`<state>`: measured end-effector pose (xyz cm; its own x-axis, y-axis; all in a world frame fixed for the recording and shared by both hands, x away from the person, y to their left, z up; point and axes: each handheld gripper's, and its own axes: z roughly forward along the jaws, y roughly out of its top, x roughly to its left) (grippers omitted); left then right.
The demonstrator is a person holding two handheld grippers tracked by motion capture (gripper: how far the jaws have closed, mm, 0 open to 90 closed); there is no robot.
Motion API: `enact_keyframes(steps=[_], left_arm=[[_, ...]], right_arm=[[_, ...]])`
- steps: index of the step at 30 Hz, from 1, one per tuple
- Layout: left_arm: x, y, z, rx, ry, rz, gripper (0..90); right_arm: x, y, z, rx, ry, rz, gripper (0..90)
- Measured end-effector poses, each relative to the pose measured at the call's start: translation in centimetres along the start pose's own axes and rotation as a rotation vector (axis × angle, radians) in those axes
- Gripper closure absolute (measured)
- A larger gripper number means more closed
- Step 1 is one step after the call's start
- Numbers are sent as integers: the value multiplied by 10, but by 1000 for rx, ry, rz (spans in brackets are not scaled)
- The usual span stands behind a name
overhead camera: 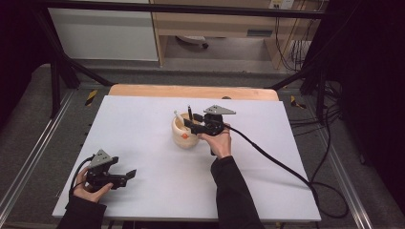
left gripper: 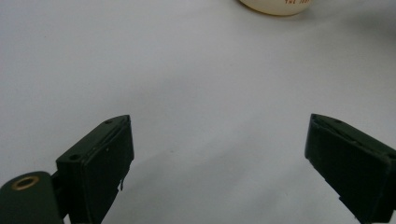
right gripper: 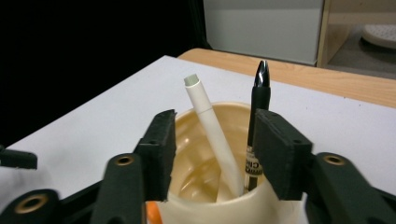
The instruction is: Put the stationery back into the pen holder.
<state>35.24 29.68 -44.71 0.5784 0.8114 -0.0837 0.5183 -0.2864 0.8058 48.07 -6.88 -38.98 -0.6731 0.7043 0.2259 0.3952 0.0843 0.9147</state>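
A cream cup [overhead camera: 185, 137] with an orange mark stands near the middle of the white table top [overhead camera: 143, 119]. In it lean a white pen [right gripper: 212, 135] and a black pen [right gripper: 260, 91]. My right gripper [overhead camera: 192, 125] hovers over the cup's rim from the right. In the right gripper view its jaws [right gripper: 215, 119] stand apart above the cup, with the white pen between them untouched and the black pen just behind the right-hand jaw. My left gripper [overhead camera: 129, 175] rests low at the near left, open and with nothing in it [left gripper: 219, 126]. The cup's base [left gripper: 275, 5] is far ahead of it.
The right gripper's black cable [overhead camera: 282, 164] trails across the table to the right and off its edge. A wooden board [overhead camera: 191, 90] runs along the far edge. Black frame bars and more cables stand beyond the table.
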Motion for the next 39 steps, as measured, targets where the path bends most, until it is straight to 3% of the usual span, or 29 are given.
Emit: enact_keyframes(steps=[9,14,27,39], left_arm=[[0,0,1,5,0,5,81],[0,0,0,6,6,4,81],[0,0,0,5,4,2,81],[-2,0,1,5,-5,9,69]], right_arm=[[1,12,-19,39,3,-59,170],[0,16,-30,71,-14,-106,97],[-5,13,-58,141,-14,-162,30],[-17,-18,-93,216,-35,-155,12]])
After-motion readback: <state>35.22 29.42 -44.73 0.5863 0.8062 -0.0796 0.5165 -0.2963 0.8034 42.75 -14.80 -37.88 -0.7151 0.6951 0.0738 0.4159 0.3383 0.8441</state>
